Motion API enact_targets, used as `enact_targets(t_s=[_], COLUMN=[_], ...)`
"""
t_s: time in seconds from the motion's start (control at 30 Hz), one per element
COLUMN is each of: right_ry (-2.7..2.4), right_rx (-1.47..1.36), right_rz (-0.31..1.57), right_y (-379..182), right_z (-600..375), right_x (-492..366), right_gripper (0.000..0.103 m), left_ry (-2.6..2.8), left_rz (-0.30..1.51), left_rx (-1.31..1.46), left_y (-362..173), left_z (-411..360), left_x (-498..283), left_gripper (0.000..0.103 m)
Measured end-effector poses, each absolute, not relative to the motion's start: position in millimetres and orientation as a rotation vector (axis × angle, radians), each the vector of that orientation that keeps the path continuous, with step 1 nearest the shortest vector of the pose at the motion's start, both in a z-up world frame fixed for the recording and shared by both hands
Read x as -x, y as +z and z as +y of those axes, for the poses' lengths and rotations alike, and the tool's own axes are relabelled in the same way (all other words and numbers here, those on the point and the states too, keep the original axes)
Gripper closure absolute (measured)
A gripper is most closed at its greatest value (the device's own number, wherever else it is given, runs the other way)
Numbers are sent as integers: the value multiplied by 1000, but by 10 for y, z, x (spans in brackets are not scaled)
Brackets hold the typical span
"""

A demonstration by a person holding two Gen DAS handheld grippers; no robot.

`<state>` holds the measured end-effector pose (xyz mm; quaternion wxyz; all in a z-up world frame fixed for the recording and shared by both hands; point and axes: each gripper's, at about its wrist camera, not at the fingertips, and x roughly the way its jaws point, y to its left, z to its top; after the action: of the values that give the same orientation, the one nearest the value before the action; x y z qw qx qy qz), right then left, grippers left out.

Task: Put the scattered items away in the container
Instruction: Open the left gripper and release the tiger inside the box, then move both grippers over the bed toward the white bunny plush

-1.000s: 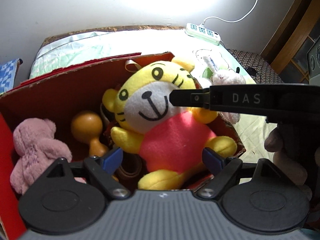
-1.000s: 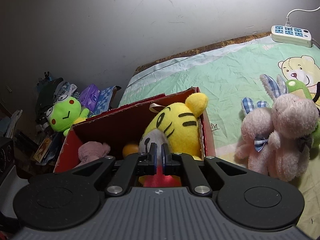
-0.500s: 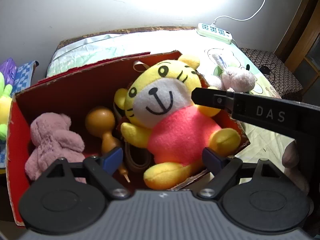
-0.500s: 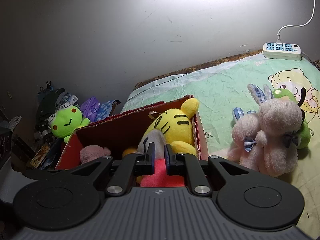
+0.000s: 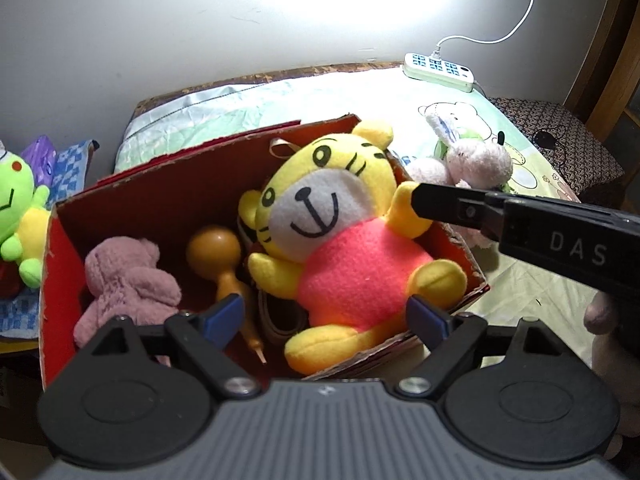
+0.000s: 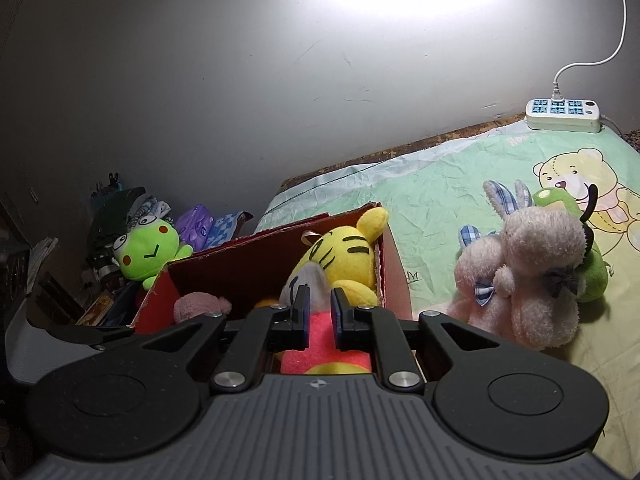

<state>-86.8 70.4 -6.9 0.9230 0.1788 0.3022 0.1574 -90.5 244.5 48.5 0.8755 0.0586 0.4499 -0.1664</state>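
Observation:
A red cardboard box (image 5: 160, 200) stands on the bed's left edge. A yellow tiger plush in a red shirt (image 5: 348, 248) lies in it, with a pink plush (image 5: 124, 280) and an orange wooden gourd (image 5: 218, 252). My left gripper (image 5: 324, 314) is open and empty above the box's near side. My right gripper (image 6: 319, 312) is slightly open and empty above the tiger (image 6: 340, 256); it shows in the left wrist view as a black finger (image 5: 452, 204) by the tiger's arm. Two pink rabbit plushes (image 6: 528, 272) and a green plush (image 6: 592, 276) lie on the sheet to the right.
A green frog plush (image 6: 148, 248) sits with clutter beyond the box's left side. A white power strip (image 6: 562, 114) lies at the bed's far edge by the wall. The green cartoon sheet (image 6: 440, 188) covers the bed. A wooden frame (image 5: 616, 40) stands at the right.
Both grippers have pulled back and up from the box. The right gripper's jaws have opened from shut on the tiger to a small gap. The tiger stays in the box.

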Motion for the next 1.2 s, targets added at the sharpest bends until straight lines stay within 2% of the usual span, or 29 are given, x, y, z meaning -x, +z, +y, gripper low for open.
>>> enact_targets(t_s=[0.5, 0.73, 1.2], right_ry=[444, 486, 588], right_rx=[-338, -343, -341], right_rz=[676, 697, 720], right_y=[-91, -107, -116], right_z=[468, 307, 77], right_x=[797, 732, 620], right_gripper=[88, 82, 82], left_ry=[-144, -57, 97], left_rz=[994, 979, 953], left_rx=[-38, -59, -68], left_y=[464, 504, 597], left_z=[2279, 2109, 1929], left_x=[891, 852, 883], left_gripper=[15, 15, 15])
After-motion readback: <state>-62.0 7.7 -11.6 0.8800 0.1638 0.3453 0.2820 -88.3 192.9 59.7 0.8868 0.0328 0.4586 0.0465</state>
